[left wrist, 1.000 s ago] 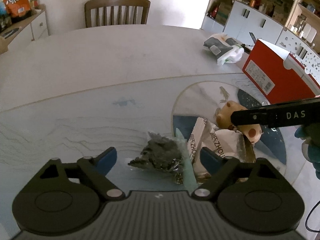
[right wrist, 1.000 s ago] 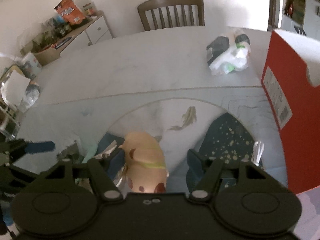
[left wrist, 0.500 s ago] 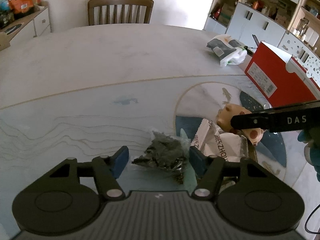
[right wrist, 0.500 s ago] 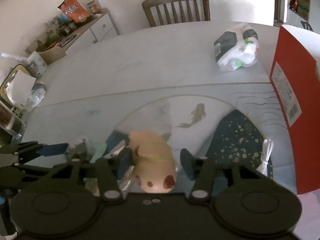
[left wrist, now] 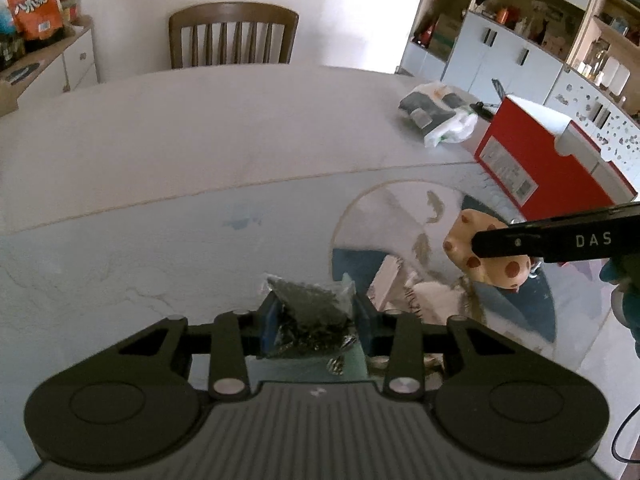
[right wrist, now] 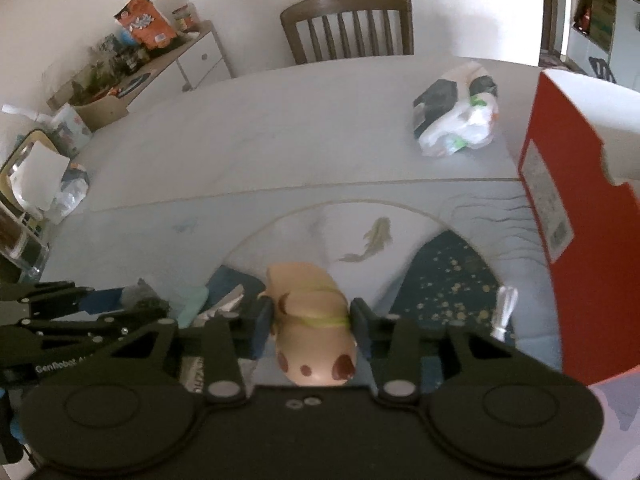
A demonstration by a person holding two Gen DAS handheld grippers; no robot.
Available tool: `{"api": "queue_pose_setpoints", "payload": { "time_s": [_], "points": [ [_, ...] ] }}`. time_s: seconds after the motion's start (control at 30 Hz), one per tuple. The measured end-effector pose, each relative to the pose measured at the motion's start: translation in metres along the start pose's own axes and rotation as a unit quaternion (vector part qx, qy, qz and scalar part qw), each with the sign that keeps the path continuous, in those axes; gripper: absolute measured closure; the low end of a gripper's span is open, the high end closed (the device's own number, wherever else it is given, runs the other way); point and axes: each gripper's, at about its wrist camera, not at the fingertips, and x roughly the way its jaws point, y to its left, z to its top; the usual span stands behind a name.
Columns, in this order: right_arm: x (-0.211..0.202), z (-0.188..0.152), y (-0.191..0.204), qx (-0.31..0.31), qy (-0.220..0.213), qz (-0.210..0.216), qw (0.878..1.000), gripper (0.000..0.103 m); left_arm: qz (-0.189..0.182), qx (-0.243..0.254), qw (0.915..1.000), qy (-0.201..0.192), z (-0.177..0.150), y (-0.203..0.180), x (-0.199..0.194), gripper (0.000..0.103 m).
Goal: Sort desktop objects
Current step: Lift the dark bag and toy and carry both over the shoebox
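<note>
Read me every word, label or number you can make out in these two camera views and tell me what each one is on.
"DAS": white letters on the right gripper, seen in the left wrist view.
"GenRobot": on the left gripper, seen in the right wrist view; the text runs on, unreadable.
Wrapper under the right gripper: partial letters, roughly "ZH", the rest hidden.
Red box: white sticker, print too small.
Orange snack bag: large characters, too blurred.

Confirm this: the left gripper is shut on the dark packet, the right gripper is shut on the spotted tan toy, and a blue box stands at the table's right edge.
One detail is wrong: the box is red, not blue, as the right wrist view shows. The rest holds: the left gripper is shut on the dark packet, and the right gripper is shut on the spotted tan toy.
</note>
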Motion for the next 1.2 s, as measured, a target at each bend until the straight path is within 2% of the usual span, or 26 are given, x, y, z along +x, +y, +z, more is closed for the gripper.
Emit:
{"api": "queue_pose_setpoints", "payload": {
  "time_s": [0.67,1.2],
  "points": [
    [-0.069,-0.006,-0.015,0.005,-0.043,-0.007,0.999,0.062,-0.03,0.024,0.9988,-0.03,0.03,-0.05,-0.037,0.066],
    [-0.128,-0.013,-0.043,0.006,-0.073,-0.033,0.997,0.062,-0.073,0.073,0.9934,-0.05,0.057,-0.119,-0.044,0.066]
  ]
}}
